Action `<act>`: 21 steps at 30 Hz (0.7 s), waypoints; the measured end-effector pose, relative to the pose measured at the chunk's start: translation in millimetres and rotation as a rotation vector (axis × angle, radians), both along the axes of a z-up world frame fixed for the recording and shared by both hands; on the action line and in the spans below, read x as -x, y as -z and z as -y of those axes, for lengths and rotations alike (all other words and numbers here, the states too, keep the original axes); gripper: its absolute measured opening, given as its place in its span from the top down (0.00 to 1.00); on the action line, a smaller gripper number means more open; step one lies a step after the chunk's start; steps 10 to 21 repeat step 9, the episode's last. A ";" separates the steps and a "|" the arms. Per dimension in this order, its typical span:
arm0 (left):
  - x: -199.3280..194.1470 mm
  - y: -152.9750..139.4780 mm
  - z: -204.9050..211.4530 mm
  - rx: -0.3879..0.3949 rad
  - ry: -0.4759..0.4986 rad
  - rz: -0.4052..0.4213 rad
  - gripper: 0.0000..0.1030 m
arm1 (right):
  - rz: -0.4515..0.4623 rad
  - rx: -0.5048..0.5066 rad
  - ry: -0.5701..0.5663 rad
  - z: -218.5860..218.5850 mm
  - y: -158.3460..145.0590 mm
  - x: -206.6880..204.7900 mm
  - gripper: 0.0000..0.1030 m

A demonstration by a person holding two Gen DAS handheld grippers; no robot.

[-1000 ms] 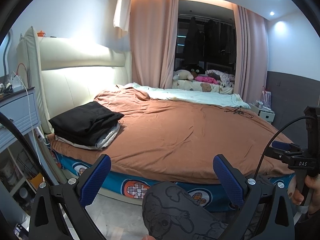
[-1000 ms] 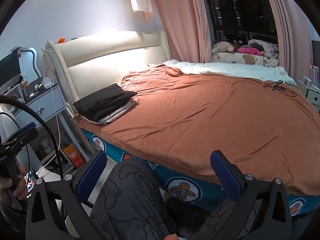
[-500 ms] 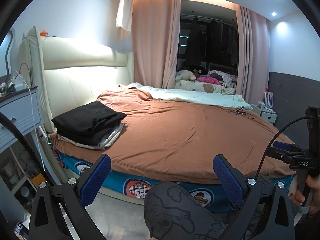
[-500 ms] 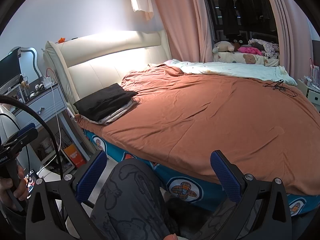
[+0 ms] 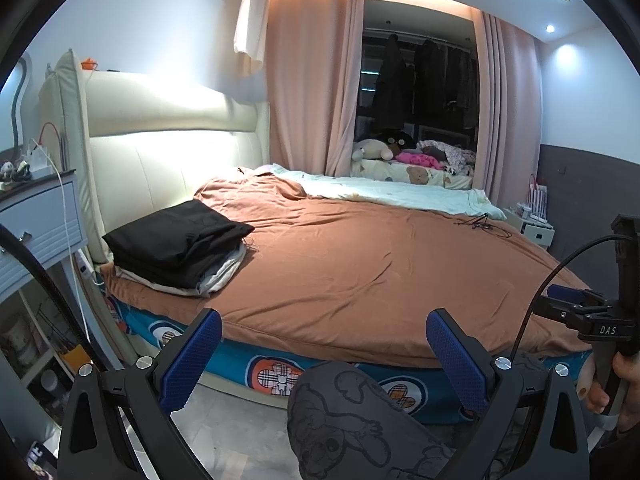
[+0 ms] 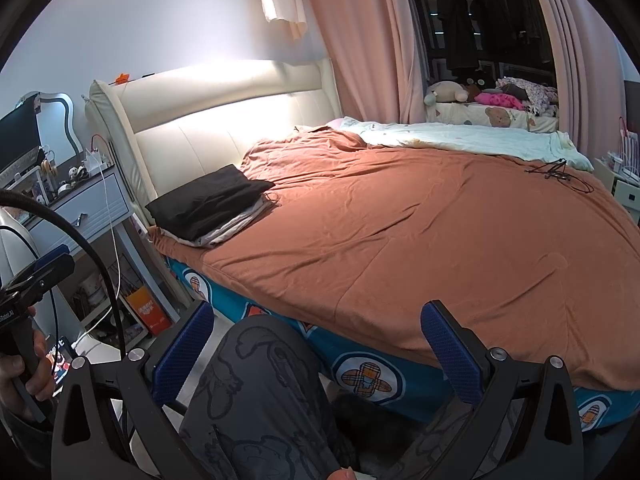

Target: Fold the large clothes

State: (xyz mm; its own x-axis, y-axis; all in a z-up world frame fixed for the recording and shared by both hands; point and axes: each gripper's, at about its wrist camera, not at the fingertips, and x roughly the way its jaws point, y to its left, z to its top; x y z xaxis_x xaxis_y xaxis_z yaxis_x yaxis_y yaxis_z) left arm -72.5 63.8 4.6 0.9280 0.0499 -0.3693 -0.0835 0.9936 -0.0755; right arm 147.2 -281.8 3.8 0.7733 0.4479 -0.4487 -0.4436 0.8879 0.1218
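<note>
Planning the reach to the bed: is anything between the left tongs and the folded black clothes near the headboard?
Nothing visible blocks it. The left tongs hang open off the bed's near edge, and only bare brown bedspread lies before the folded black clothes. The person's knee sits below the tongs, not in the path.
</note>
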 end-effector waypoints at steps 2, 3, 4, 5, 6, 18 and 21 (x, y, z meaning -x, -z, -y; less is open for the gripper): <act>0.9 -0.3 0.0 0.000 -0.004 0.000 0.00 | -0.001 -0.001 0.000 1.4 0.0 0.0 0.00; 1.2 -0.4 -0.2 0.000 -0.004 0.001 0.00 | 0.000 -0.001 0.000 2.1 0.2 0.1 0.00; 1.2 -0.4 -0.3 0.001 -0.004 0.001 0.01 | 0.000 -0.001 0.000 2.6 0.3 0.0 0.00; 1.1 -0.3 -0.3 0.000 -0.005 0.001 0.00 | 0.000 -0.002 0.000 3.4 0.1 -0.1 0.00; 1.3 -0.5 -0.5 -0.001 -0.005 0.002 0.00 | 0.000 -0.002 0.001 3.5 0.1 -0.2 0.00; 1.0 -1.9 0.2 -0.007 -0.009 0.003 0.00 | 0.016 -0.017 0.021 8.0 -1.2 -1.4 0.00; 1.0 -1.9 0.2 -0.007 -0.009 0.003 0.00 | 0.016 -0.017 0.021 8.0 -1.2 -1.4 0.00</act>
